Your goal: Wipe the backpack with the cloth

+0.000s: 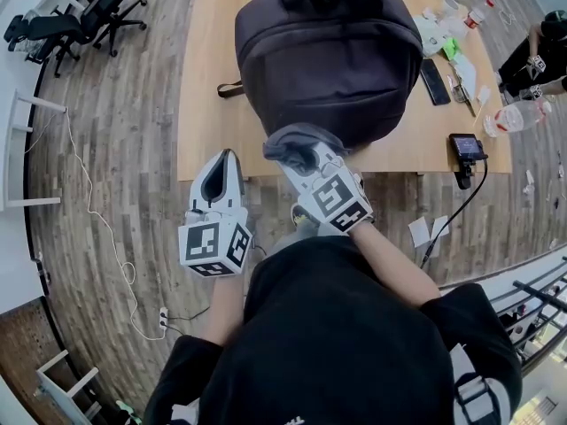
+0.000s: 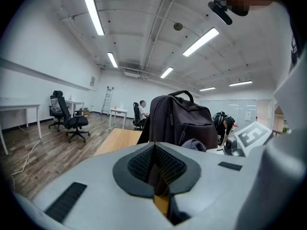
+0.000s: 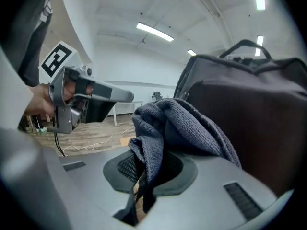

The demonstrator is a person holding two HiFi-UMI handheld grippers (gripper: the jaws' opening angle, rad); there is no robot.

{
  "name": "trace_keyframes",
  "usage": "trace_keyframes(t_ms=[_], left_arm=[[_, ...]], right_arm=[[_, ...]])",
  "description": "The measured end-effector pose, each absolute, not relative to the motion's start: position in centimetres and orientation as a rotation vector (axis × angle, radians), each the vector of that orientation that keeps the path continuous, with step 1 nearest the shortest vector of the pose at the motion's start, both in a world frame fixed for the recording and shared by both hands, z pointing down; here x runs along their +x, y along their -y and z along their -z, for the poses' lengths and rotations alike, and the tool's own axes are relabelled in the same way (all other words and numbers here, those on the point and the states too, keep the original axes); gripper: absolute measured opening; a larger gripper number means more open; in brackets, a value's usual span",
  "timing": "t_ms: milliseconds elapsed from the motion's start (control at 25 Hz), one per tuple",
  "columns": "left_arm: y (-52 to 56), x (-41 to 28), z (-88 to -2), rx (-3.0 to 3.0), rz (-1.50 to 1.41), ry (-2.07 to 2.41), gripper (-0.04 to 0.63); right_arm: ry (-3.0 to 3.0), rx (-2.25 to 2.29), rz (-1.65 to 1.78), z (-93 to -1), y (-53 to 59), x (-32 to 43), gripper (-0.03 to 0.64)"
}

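Observation:
A dark backpack (image 1: pixel 328 56) stands upright on the wooden table (image 1: pixel 202 87), and it also fills the right of the right gripper view (image 3: pixel 254 114). My right gripper (image 1: pixel 301 155) is shut on a grey cloth (image 1: pixel 294 142), holding it bunched at the backpack's lower front edge near the table's front edge. In the right gripper view the cloth (image 3: pixel 177 126) drapes over the closed jaws. My left gripper (image 1: pixel 220 177) hangs in front of the table's edge, left of the backpack, shut and empty. From the left gripper view the backpack (image 2: pixel 180 121) stands ahead, slightly right.
A phone (image 1: pixel 434 81), bottles (image 1: pixel 518 118), papers and a small device with a cable (image 1: pixel 465 149) lie at the table's right end. An office chair (image 1: pixel 84 16) stands on the wood floor at far left. A cable runs across the floor (image 1: pixel 97 220). Another person sits at the right edge (image 1: pixel 540 56).

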State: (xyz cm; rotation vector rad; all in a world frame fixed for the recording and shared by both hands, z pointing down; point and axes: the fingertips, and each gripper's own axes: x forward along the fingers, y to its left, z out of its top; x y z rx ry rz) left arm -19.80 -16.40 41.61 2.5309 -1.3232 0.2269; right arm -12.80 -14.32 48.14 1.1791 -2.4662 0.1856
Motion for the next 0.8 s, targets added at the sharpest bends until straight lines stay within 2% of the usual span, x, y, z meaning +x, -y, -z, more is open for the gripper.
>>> trace_keyframes(t_ms=[440, 640, 800], left_arm=[[15.4, -22.3, -42.0, 2.489, -0.235, 1.386, 0.017], [15.2, -23.4, -42.0, 2.480, -0.225, 1.400, 0.017], [15.5, -23.4, -42.3, 2.478, -0.223, 1.397, 0.017]], right_arm=[[2.336, 0.915, -0.385, -61.4, 12.2, -15.0, 0.051], [2.184, 0.859, -0.458, -66.8, 11.3, -12.9, 0.051], [2.177, 0.842, -0.473, -67.7, 11.2, -11.5, 0.051]])
